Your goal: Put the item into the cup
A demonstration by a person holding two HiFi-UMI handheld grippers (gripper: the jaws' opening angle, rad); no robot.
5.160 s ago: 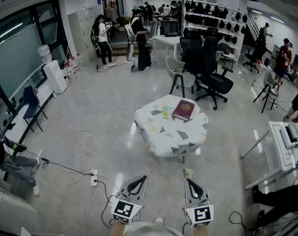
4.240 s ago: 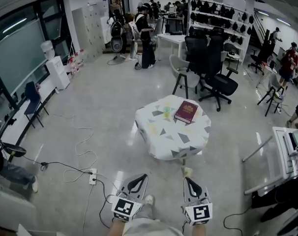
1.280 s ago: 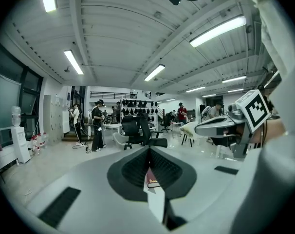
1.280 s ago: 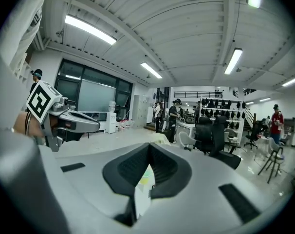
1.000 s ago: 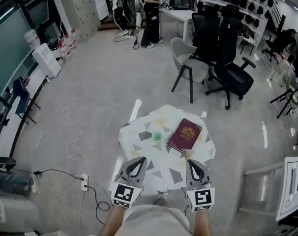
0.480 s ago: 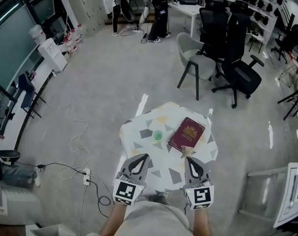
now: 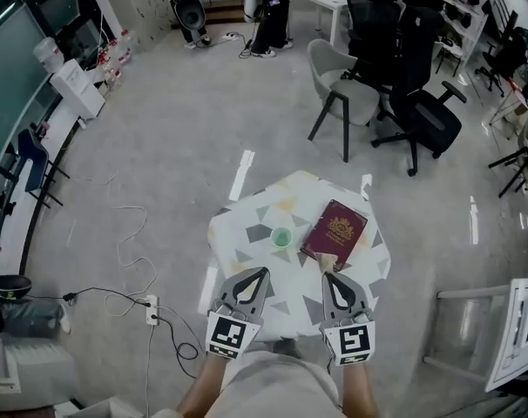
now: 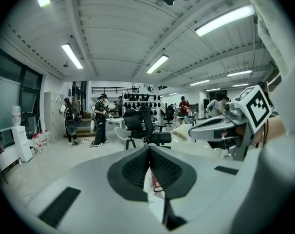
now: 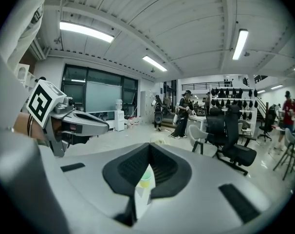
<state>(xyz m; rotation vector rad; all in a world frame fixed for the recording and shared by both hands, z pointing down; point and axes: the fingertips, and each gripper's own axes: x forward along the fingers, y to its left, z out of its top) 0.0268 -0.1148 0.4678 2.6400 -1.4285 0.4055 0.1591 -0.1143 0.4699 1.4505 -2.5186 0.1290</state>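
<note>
Clear run over bare table (image 7: 243, 233) from the near-left straight up to the cup (image 7: 281, 237). Tight on the right though, thanks to the book (image 7: 335, 231) just beside it.

The right gripper (image 9: 149, 146) is seen with its jaws pressed together at the tips, and a pale crumpled item (image 9: 159, 140) is pinched right there. Lower down, a green cup (image 9: 145, 178) on the patterned counter (image 9: 139, 199) can be glimpsed through the slit. The left gripper (image 9: 104, 126) is held off left.
</note>
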